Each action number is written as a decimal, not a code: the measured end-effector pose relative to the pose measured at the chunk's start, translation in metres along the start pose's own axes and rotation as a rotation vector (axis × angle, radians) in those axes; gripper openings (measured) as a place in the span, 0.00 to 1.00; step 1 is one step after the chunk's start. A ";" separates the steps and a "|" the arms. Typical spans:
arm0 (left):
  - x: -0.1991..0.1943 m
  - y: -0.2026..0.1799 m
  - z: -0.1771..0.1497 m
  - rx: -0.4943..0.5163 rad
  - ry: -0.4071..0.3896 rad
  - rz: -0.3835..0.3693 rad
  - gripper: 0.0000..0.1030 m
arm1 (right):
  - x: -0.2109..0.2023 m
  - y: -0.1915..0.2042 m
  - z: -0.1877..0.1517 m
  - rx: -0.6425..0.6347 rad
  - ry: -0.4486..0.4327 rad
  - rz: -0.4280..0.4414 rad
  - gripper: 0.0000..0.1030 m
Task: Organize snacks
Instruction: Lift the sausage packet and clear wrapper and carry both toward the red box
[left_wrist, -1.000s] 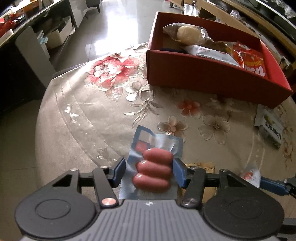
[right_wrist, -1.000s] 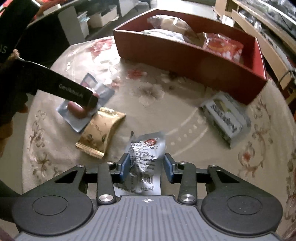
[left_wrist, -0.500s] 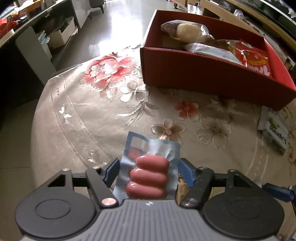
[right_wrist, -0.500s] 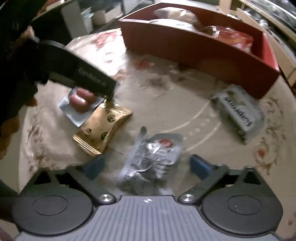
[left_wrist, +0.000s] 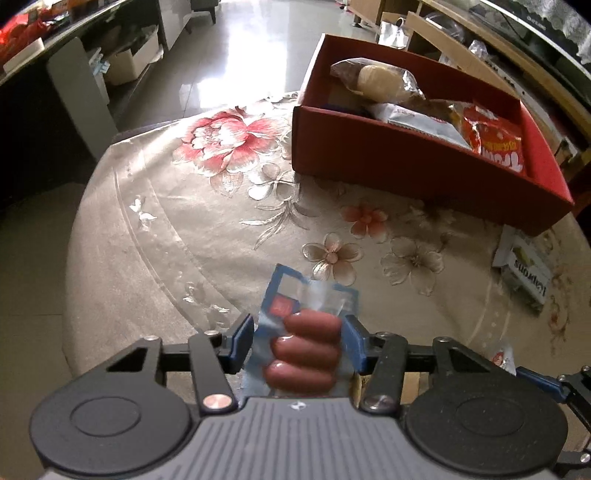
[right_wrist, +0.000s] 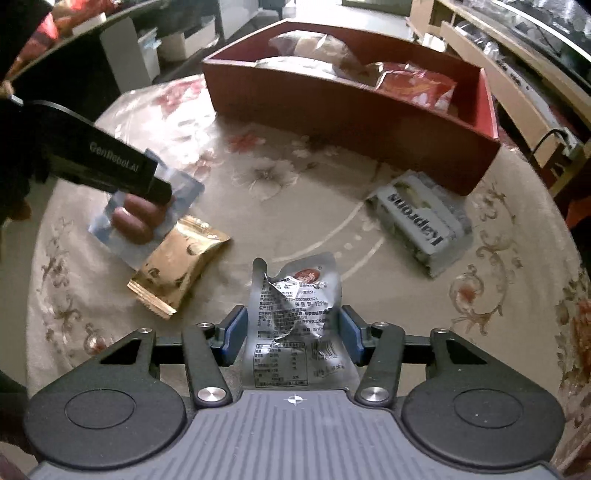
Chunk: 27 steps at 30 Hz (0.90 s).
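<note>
Left gripper (left_wrist: 298, 341): both blue pads are pressed against the sides of the sausage packet (left_wrist: 304, 343), which it holds gripped, raised off the tablecloth (left_wrist: 177, 229). Three red sausages show between the pads; the packet's blue top edge juts forward beyond the tips.

Right gripper (right_wrist: 293, 332): jaws partly open, set either side of the silver foil pouch (right_wrist: 295, 314). Narrow gaps show at both pads, so I cannot tell whether it has a hold. The pouch lies crumpled, its printed side up.

Just left of the pouch lies a gold wrapper (right_wrist: 179, 266). To the right, apart, lies a grey-white packet (right_wrist: 421, 221). Beyond stands the red box (right_wrist: 332, 107), already containing several snacks.
</note>
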<state>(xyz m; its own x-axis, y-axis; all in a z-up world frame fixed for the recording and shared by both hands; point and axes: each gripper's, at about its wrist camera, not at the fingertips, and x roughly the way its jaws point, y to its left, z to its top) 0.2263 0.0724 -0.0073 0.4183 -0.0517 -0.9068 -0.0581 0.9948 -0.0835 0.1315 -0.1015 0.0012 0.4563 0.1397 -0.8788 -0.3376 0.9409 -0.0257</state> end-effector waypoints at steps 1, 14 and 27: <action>0.000 -0.001 0.000 0.005 0.000 0.001 0.53 | -0.001 -0.002 0.000 0.007 -0.005 -0.004 0.59; 0.030 -0.019 0.006 0.024 0.022 0.048 0.92 | 0.005 -0.009 0.000 0.030 0.015 0.026 0.60; 0.008 -0.011 -0.001 -0.046 0.007 -0.002 0.66 | -0.010 -0.012 0.006 0.043 -0.053 0.045 0.60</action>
<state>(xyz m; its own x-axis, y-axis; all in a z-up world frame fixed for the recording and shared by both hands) 0.2296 0.0609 -0.0138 0.4122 -0.0549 -0.9094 -0.0984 0.9897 -0.1044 0.1356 -0.1126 0.0129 0.4846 0.1976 -0.8521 -0.3235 0.9456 0.0353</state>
